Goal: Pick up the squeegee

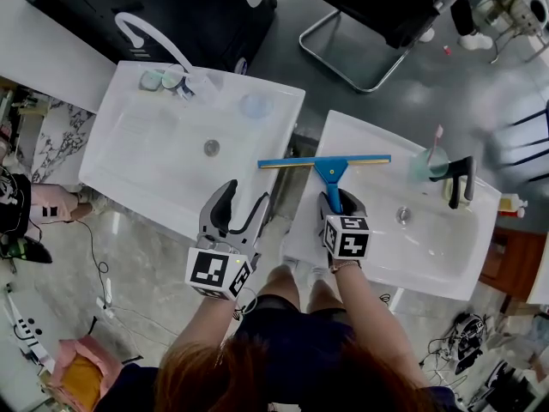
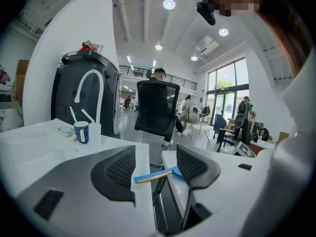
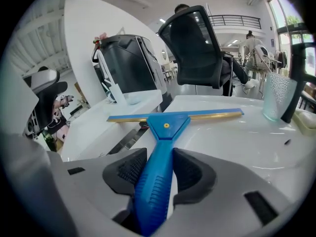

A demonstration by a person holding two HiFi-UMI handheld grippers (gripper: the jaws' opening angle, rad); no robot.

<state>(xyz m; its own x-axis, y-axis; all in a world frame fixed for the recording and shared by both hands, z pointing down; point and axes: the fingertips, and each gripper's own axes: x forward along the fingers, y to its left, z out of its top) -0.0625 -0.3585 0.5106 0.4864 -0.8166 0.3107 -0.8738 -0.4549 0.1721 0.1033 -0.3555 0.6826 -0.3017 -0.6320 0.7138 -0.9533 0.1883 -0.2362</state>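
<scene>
While the left gripper (image 1: 247, 194) hangs open and empty over the edge of the left sink (image 1: 129, 123), the blue squeegee (image 1: 330, 166) lies on the right sink (image 1: 364, 132); the right gripper (image 1: 341, 202) squeezes its handle tight between both jaws

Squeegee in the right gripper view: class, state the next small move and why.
Probably lift it straight up, kept level. The right hand-held gripper grips the squeegee by both sides of its blue handle, and its blade spans the gap from the left-hand sink to the right-hand sink.
</scene>
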